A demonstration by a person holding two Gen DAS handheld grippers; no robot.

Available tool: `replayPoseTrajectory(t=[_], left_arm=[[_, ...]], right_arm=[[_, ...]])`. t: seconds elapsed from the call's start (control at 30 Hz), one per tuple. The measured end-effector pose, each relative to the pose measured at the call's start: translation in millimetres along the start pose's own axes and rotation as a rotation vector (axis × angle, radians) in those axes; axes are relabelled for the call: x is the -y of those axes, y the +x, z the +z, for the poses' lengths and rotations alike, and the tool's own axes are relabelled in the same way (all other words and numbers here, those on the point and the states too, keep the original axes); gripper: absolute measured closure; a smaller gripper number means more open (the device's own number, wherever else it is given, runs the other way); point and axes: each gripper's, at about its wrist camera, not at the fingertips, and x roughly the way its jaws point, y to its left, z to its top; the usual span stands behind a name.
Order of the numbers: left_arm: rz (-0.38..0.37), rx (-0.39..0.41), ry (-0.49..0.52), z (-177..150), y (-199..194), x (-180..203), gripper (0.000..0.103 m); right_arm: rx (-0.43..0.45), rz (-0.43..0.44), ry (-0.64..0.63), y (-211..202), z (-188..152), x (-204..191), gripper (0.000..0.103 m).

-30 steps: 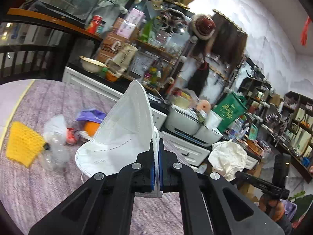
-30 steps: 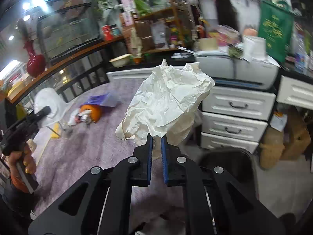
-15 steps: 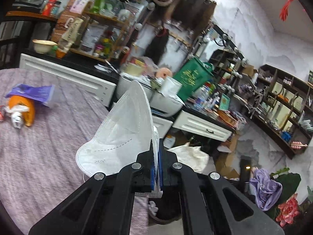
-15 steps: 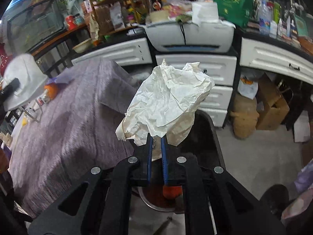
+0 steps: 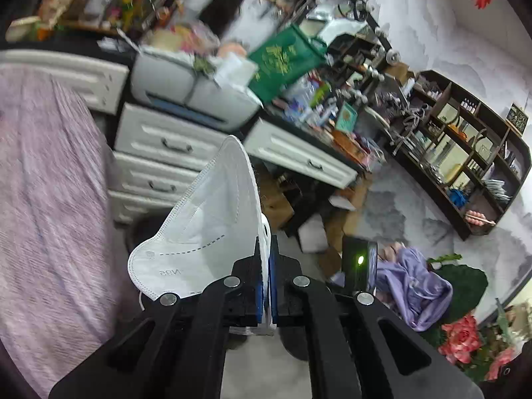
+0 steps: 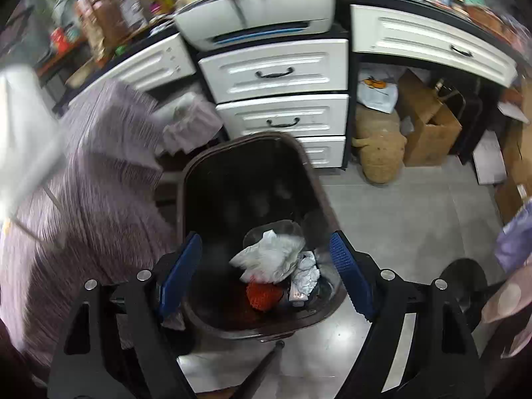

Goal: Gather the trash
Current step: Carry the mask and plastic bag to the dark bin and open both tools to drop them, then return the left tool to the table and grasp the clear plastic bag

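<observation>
The white face mask (image 5: 206, 232) is a folded, pointed respirator with stitched seams, a dashed line across its side and faint grey lettering near its lower edge. It stands upright, its rear fold pinched between the blue pads of the left gripper (image 5: 266, 286), whose fingers are closed tight on it. It hangs in the air beside the hanging edge of the purple tablecloth (image 5: 43, 199), in front of the white drawers (image 5: 166, 153).

The right gripper (image 6: 266, 266) hangs over the dark trash bin (image 6: 199, 173), its two blue pads (image 6: 181, 266) spread wide and holding nothing. At the bottom of the bin lies one crumpled sheet of whitish paper (image 6: 271, 257), resting on an orange-red lump (image 6: 264, 296) and touching a smaller grey-white wad (image 6: 306, 276). A clear plastic piece shows behind the paper; its exact shape is hard to make out.

Counted: one mask, one bin, one large crumpled paper, one orange lump, two grippers, and three stacked drawer fronts behind the bin in the right wrist view.

Half a second ago the right gripper was closed on the crumpled paper above the bin; now its fingers are apart and the paper lies inside. The left gripper's grip on the mask is unchanged, though its view has swung further from the table top toward the drawers and floor.
</observation>
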Motion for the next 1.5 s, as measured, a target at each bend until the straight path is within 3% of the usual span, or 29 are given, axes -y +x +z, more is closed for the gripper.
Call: replayPoseTrajectory(t=[0.3,0.57,0.77,0.8,0.9,0.93,1.03,1.27,1.5], left_arm=[[0.009,-0.143,-0.004,-10,59,-4,0.099],[0.025,-0.309,0.001,-17,105,-11,0.099],[0.06,-0.352,0.021,-28,120,-11,0.097],[0.07,-0.358,0.024,-30,120,-11,0.092],[0.066,-0.35,0.002,-31,119,-14,0.051],[0.06,-0.344,-0.007,-31,118,-15,0.042],[0.056,-0.338,-0.032,-32,115,-18,0.033],[0.035,-0.33,-0.058,-29,105,-15,0.028],[0.045,-0.293,0.003,-23,81,-2,0.024]], right_arm=[[0.125,-0.095,0.08,-45,11,36,0.023],[0.159,-0.064,0.093,-62,11,44,0.02],[0.167,-0.052,0.107,-62,13,46,0.02],[0.167,-0.054,0.107,-62,13,46,0.02],[0.169,-0.055,0.108,-63,12,47,0.02],[0.17,-0.056,0.109,-63,12,47,0.019],[0.175,-0.055,0.113,-64,12,47,0.019],[0.21,-0.044,0.119,-70,13,45,0.014],[0.246,-0.02,0.126,-76,15,44,0.014]])
